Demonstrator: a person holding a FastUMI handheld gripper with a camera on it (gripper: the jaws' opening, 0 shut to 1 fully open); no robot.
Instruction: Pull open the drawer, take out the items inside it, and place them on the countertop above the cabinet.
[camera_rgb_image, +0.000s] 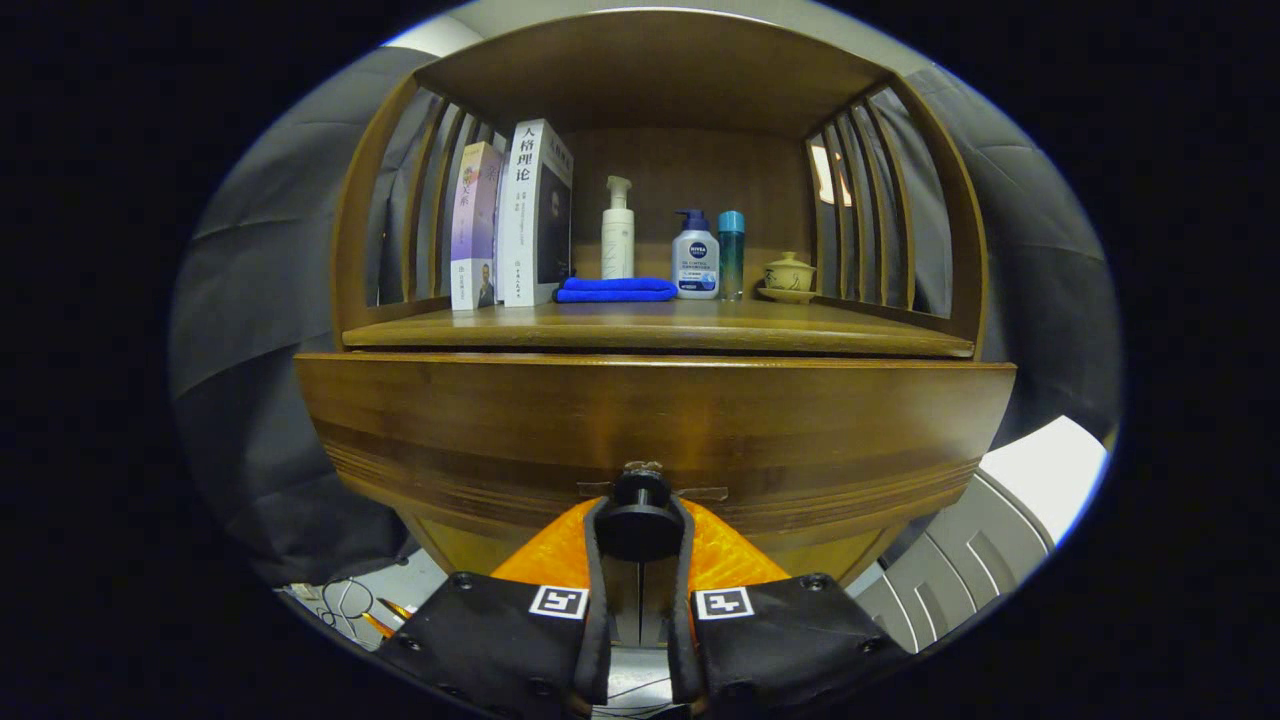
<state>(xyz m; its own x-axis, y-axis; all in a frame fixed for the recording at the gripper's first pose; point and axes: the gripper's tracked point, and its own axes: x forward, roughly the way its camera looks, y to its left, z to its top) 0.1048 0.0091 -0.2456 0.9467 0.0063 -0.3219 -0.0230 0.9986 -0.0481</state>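
A brown wooden drawer front (650, 420) spans the cabinet just ahead of me, under the countertop (650, 325). Its round dark knob (640, 520) sits low in the middle of the front. My gripper (640, 530) is shut on that knob, one finger pressing on each side of it. The drawer's inside is hidden behind its front, so I cannot tell what it holds or how far out it stands.
On the countertop stand two upright books (512, 220), a folded blue cloth (616, 290), a white pump bottle (618, 232), a second pump bottle (696, 258), a teal bottle (731, 252) and a small lidded cup on a saucer (788, 275). Slatted wooden sides and a top board enclose the shelf. Cables (345, 600) lie on the floor below.
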